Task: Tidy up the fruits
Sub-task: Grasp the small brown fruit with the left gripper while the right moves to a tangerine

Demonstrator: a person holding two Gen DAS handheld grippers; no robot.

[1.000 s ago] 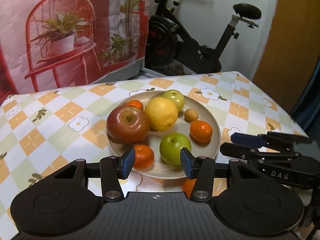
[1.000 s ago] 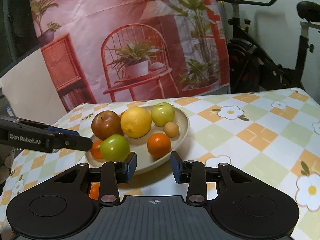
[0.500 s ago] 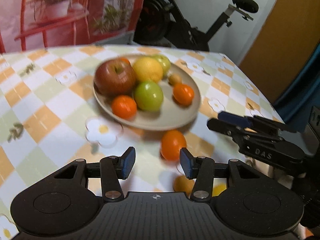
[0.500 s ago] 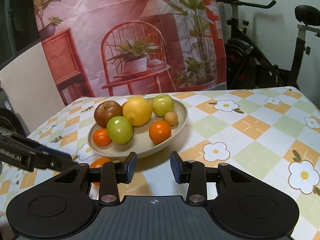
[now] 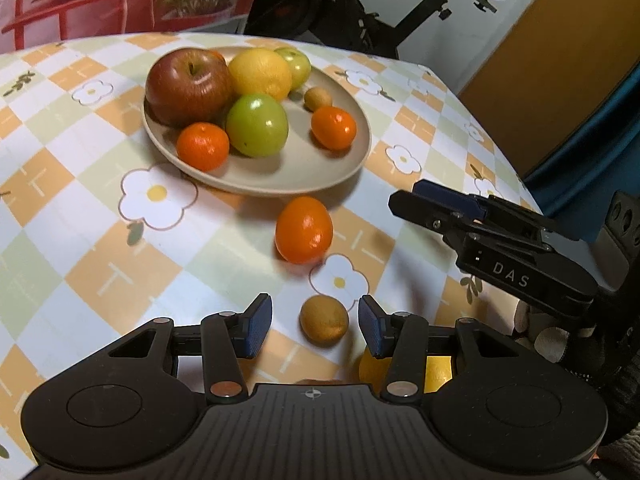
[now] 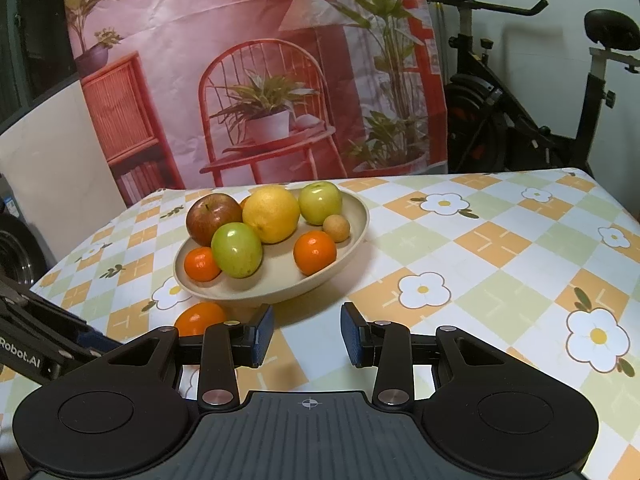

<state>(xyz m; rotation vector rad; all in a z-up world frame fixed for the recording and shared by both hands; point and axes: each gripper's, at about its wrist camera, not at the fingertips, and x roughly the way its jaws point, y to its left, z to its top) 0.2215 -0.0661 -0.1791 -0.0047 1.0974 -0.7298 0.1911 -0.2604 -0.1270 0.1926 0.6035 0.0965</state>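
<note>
Seven fruits in beige plate (image 5: 352,168), left claw (image 5: 315,322) released, right claw (image 6: 307,334) released

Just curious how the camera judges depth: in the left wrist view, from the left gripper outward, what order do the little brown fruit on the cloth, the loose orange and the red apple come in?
1. Little brown fruit, between the left gripper's fingers.
2. Loose orange, on the cloth before the plate.
3. Red apple, far left on the plate.

Beige plate (image 5: 352,160), red apple (image 5: 188,88), yellow lemon (image 5: 260,72), green apples (image 5: 258,125), orange tangerines (image 5: 304,229), brown small fruit (image 5: 324,320), orange-green-white checked floral tabletop (image 5: 100,240), blue-padded black gripper (image 5: 315,324)
</note>
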